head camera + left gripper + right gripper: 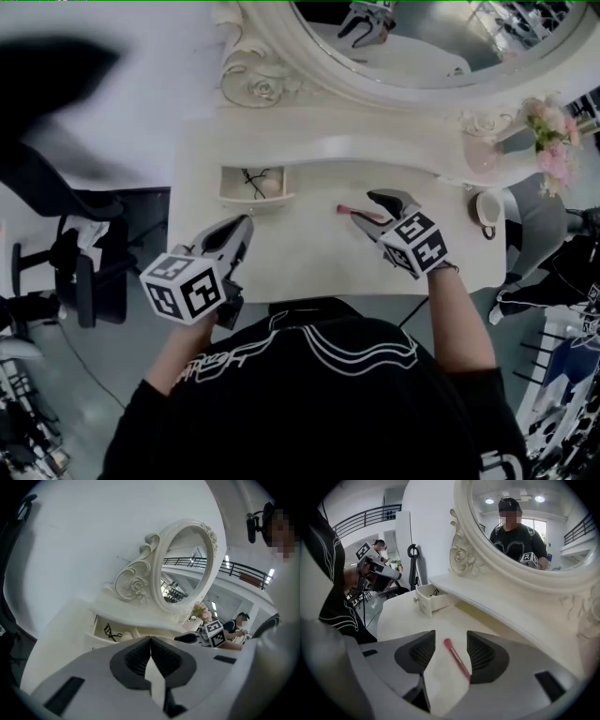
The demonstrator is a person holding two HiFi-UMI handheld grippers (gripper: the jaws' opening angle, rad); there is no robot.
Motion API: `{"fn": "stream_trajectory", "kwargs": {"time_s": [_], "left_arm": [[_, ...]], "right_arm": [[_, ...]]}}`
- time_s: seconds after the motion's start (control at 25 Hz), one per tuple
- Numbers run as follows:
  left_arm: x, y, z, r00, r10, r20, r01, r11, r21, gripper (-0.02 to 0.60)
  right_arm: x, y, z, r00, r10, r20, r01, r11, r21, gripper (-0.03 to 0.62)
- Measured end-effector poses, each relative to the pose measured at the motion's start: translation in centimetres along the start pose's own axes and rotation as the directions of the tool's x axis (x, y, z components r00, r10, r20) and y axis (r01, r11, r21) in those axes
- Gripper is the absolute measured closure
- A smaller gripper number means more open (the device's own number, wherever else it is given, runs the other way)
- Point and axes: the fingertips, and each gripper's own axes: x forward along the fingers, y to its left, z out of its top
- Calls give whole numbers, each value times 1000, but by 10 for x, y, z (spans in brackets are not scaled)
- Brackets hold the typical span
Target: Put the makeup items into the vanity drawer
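The right hand-held gripper [451,644] is open, jaws either side of a pink stick [456,658] without pressing it. The left hand-held gripper [151,654] is closed on nothing, in front of the drawer [255,200]. On the white surface [309,267] the drawer stands pulled out, and the stick lies to its right, not yet stowed. A dark wiry item [253,178] already sits inside, so the task looks partly done.
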Motion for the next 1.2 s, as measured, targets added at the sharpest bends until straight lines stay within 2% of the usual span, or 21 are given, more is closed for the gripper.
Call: {"fn": "stream_trajectory", "kwargs": {"time_s": [0.44,0.8,0.96,1.2], "left_arm": [[15,-22,-29,999,36,-22,-37,998,-40,558],[8,-23,-44,997,72,-15,-73,997,-26,558],[8,-11,-55,996,91,-16,-92,994,-58,558],[20,-7,-69,996,72,-50,-75,995,-73,558]], "right_arm": [[18,-17,-60,992,62,-108,-65,998,-26,373],[36,-24,-72,990,77,-118,-86,994,-71,434],[38,-19,-77,988,92,-123,-105,989,-107,474],[40,-14,-78,985,127,-119,-138,986,-94,523]]}}
